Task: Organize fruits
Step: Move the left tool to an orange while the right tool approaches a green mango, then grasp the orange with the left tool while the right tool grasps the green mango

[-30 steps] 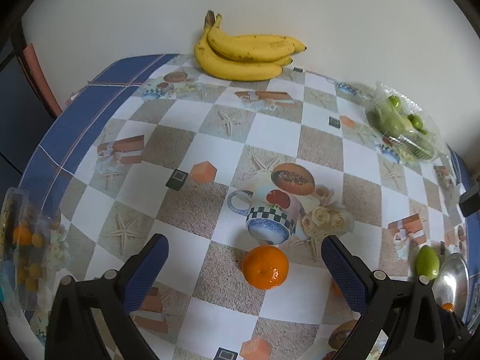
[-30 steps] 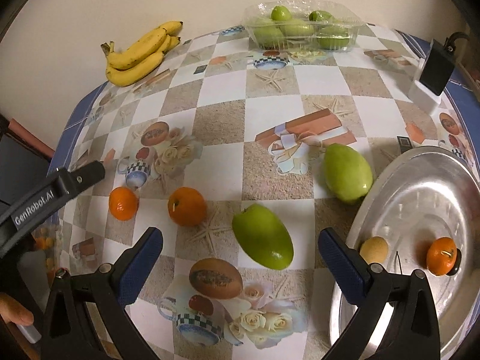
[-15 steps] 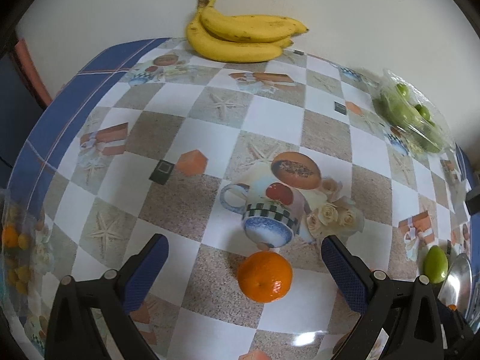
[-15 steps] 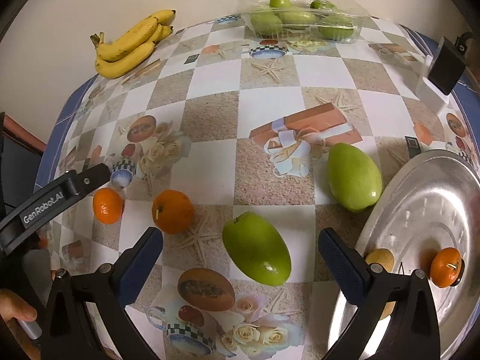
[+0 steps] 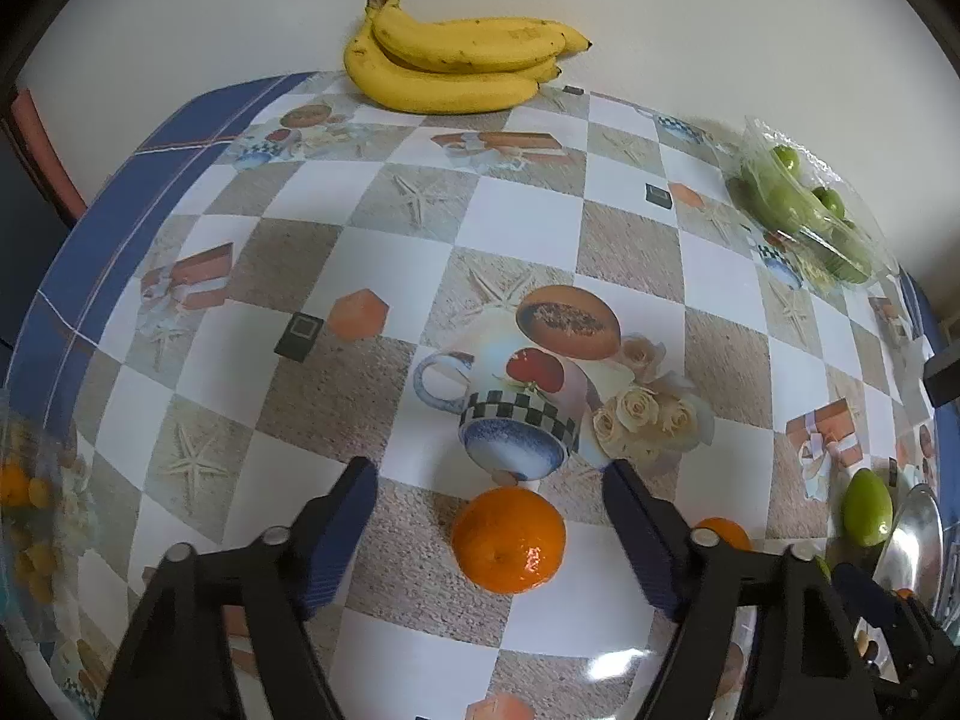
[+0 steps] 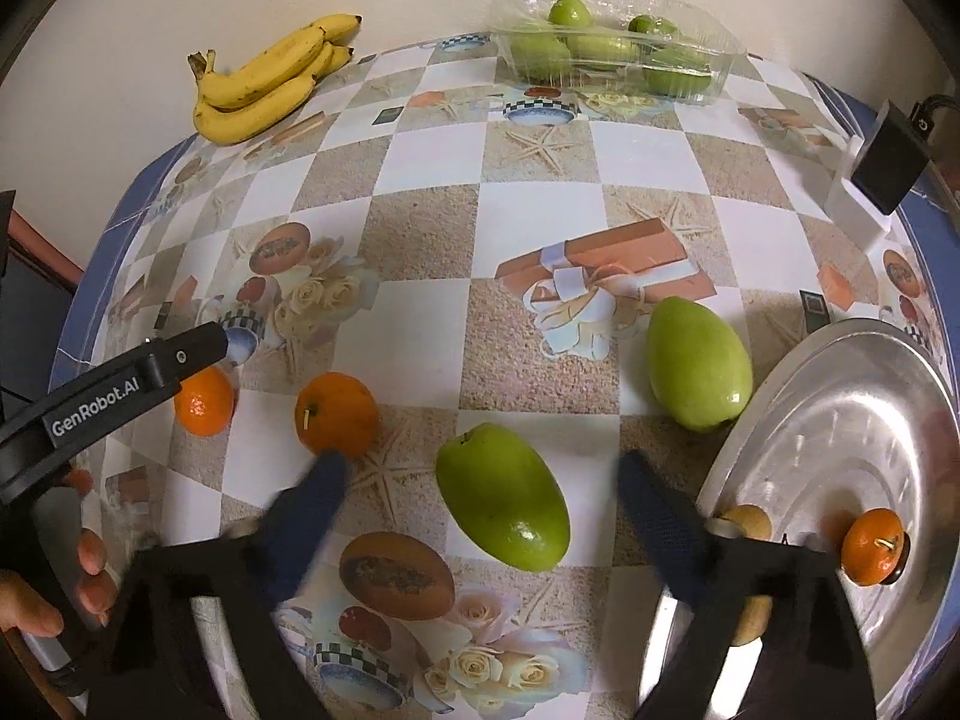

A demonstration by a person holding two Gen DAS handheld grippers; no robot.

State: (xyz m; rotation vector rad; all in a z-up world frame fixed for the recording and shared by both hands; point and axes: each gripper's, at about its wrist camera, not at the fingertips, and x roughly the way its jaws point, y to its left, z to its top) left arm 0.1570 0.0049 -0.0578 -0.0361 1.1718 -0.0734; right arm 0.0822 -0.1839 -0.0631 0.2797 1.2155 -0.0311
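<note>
Both tools narrowed; second orange (image 5: 723,533) adjacent.

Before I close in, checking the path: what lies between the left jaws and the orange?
Only bare tablecloth before the orange, in the left wrist view.

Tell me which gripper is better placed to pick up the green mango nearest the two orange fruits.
Right. The right gripper is open with the green mango lying between its fingers. The left gripper is open around an orange further left, away from the mango.
</note>
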